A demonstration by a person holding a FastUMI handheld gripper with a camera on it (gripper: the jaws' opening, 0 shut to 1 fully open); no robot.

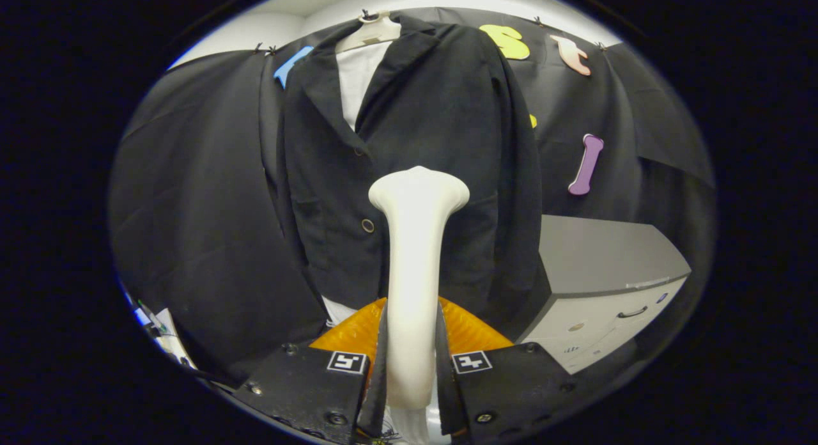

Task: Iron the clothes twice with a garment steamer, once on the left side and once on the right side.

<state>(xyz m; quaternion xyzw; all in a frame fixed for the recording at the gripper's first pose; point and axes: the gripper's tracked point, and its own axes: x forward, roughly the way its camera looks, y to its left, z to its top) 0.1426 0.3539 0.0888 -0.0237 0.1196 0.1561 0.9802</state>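
Fingers of the hand-held gripper (pixel 412 362) were clamped on the white handle of the garment steamer (pixel 415 266), one pressing each side, with its flared head pointing straight ahead. Beyond that head hung the black jacket (pixel 422 144) on a white hanger (pixel 374 29), buttoned over a white shirt (pixel 355 80); the head sat before its lower front. A grey cabinet (pixel 607 285) stood off to the right.

Grey cabinet (pixel 607 266) close beside jacket (pixel 441 112), right.
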